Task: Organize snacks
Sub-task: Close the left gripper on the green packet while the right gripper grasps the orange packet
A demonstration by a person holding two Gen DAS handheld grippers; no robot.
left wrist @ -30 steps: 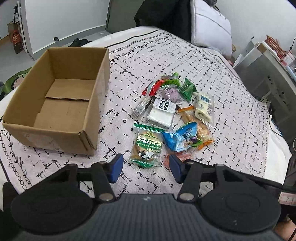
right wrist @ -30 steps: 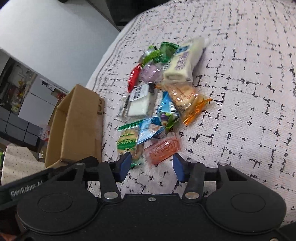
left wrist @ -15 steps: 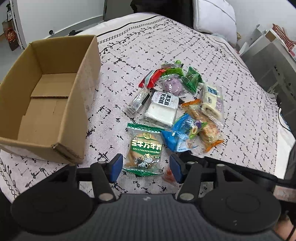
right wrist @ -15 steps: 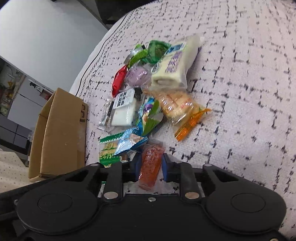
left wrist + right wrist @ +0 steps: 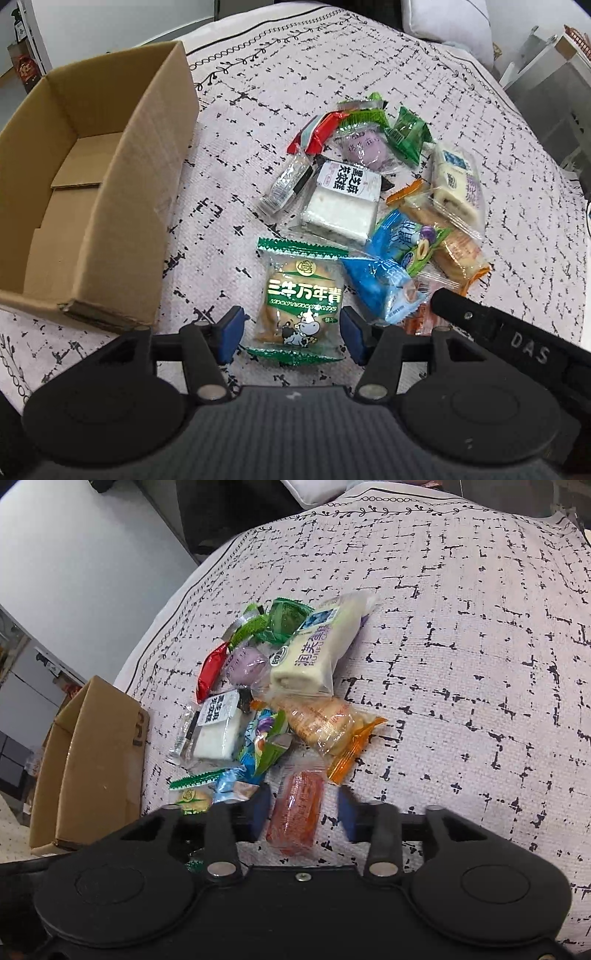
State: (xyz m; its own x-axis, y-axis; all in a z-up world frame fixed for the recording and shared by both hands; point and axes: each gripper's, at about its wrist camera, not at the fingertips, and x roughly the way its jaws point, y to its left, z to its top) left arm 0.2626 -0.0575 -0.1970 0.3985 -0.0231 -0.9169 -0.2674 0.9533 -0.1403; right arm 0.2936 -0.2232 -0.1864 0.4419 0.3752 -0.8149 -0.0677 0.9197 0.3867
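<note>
Left wrist view, left gripper [image 5: 290,334] jaws apart astride green biscuit packet [image 5: 301,301], lower centre, right wrist view, right gripper [image 5: 301,814] jaws opening around clear-wrapped orange-red snack bar [image 5: 295,808], untouched.

Patterned bedspread [image 5: 369,62], white pillow [image 5: 447,22] behind.

Green biscuit packet [image 5: 301,300] reads "三牛万年青". White cake wrapper [image 5: 341,203] has black Chinese characters, upside down. Cream roll packet [image 5: 314,651] reads "润芙" and "RUNFU". Black gripper arm [image 5: 517,343] carries the letters "DAS".
</note>
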